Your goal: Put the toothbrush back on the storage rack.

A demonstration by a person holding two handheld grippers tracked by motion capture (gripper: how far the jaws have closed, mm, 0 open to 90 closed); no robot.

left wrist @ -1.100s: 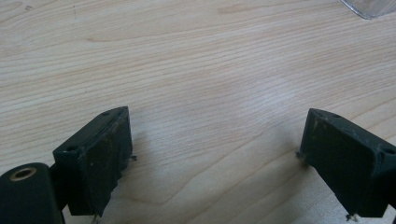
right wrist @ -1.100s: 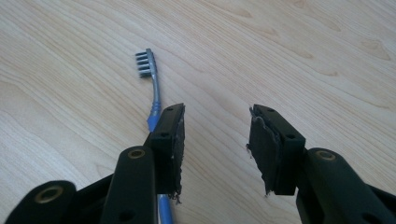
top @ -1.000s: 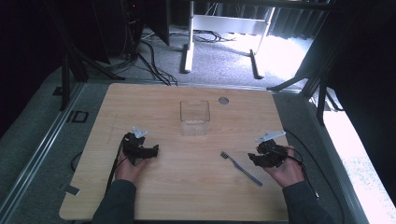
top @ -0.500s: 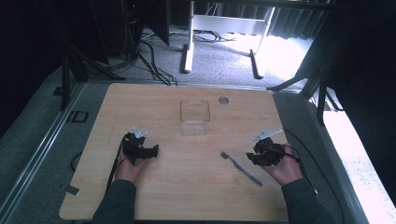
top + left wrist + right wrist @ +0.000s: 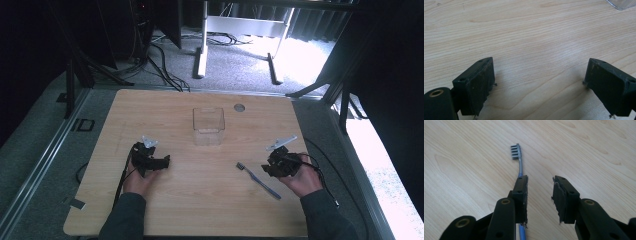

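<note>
A blue toothbrush (image 5: 258,180) with a grey head lies flat on the wooden table (image 5: 160,112), right of centre. My right gripper (image 5: 270,168) hovers just beside its handle, pointing left. In the right gripper view the toothbrush (image 5: 517,153) runs away from me, and its handle passes under the left-hand jaw. The right gripper (image 5: 539,191) is open; its jaws have just been closing, with bare wood between them. My left gripper (image 5: 165,161) rests on the left part of the table. In its own view the left gripper (image 5: 539,77) stands wide open over bare wood.
A clear plastic box (image 5: 208,126) stands upright at the table's middle back, and its corner (image 5: 624,3) shows in the left gripper view. A small round grommet (image 5: 239,107) sits in the tabletop behind it. Cables trail from both grippers. Dark stands and floor cables surround the table.
The right hand has crept slightly left, closer to the toothbrush handle, and its gripper's jaws have narrowed. The left hand, toothbrush and box have stayed put.
</note>
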